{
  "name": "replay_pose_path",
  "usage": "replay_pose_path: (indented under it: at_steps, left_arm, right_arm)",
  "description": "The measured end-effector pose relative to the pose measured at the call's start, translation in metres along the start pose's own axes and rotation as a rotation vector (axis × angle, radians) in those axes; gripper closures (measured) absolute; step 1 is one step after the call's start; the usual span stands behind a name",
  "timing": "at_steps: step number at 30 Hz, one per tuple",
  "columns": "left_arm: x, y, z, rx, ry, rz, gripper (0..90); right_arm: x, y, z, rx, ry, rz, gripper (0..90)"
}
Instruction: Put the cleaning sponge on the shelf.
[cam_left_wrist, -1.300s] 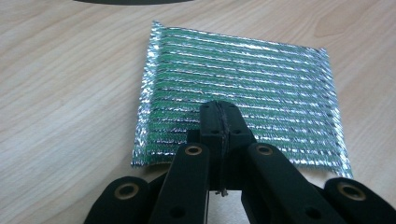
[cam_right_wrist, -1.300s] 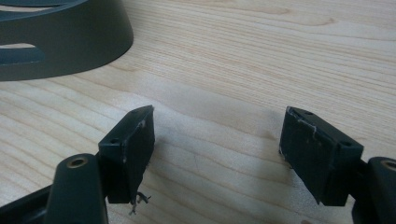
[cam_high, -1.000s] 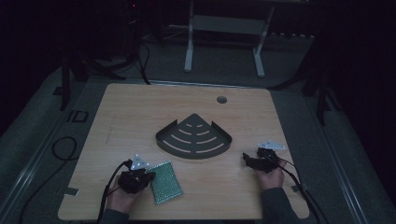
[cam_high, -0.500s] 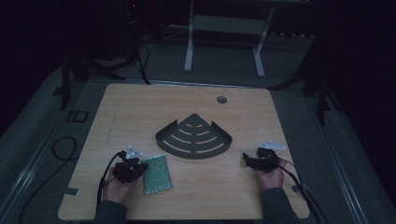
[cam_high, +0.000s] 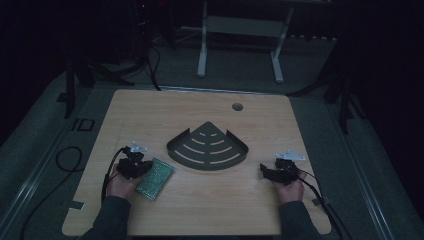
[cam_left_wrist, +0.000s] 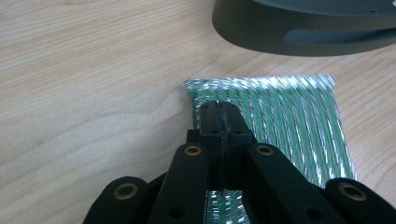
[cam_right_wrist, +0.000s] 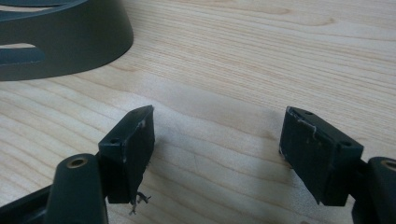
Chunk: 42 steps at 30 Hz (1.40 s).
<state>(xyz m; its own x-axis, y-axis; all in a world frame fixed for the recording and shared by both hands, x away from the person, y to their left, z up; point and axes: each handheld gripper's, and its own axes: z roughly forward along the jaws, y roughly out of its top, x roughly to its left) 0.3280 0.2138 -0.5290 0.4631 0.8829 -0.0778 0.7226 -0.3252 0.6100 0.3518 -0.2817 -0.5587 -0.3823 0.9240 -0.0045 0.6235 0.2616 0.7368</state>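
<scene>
Item: green glittery pad (cam_high: 155, 178), flat rectangular piece with a shiny striped weave, lying on the wooden worktop (cam_high: 200, 115) near its front-left corner, just beside the front-left rim of the dark slotted corner tray (cam_high: 207, 147) at the worktop's centre. Long axis: runs diagonally, from the front edge up toward the tray. Left gripper (cam_left_wrist: 219, 119): jaws pressed together on the pad's near-left margin, clamped on its edge; the pad extends forward and to the right of the jaws, its far short edge stopping just short of the tray wall (cam_left_wrist: 299, 37). Right gripper (cam_right_wrist: 217, 144): jaws wide apart, holding nothing, resting low over bare wood near the front-right corner, the tray's curved wall (cam_right_wrist: 65, 46) just beyond its left jaw. Governing relation, as a judgement: the pad is already in the left hand's grip and the tray lies directly ahead along the pad's long axis, so any placement falls to the left gripper; the right is well apart from the pad, across the tray.
</scene>
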Motion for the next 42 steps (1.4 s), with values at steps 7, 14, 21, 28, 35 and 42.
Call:
replay_pose_path:
  at_steps: [7, 14, 21, 28, 35, 42]
  left_arm:
    - [0.002, 0.002, -0.003, 0.005, -0.022, 0.001, 86.9]
    - [0.011, 0.004, -0.014, 0.014, -0.033, 0.004, 84.8]
    - [0.021, 0.005, -0.023, 0.046, -0.062, 0.007, 83.2]
    - [0.027, 0.009, -0.023, 0.108, -0.113, 0.033, 81.4]
    - [0.031, 0.018, -0.022, 0.147, -0.156, 0.056, 80.3]
    - [0.033, 0.024, -0.018, 0.198, -0.179, 0.081, 80.3]
  right_arm:
    - [0.0, 0.0, 0.0, 0.0, 0.0, 0.0, 25.8]
    - [0.0, 0.0, 0.0, 0.0, 0.0, 0.0, 25.8]
    - [0.0, 0.0, 0.0, -0.001, 0.0, 0.0, 25.8]
    - [0.0, 0.0, 0.0, -0.001, 0.0, 0.001, 25.8]
    - [0.0, 0.0, 0.0, -0.001, 0.0, 0.0, 25.8]
    - [0.0, 0.0, 0.0, -0.001, 0.0, 0.0, 25.8]
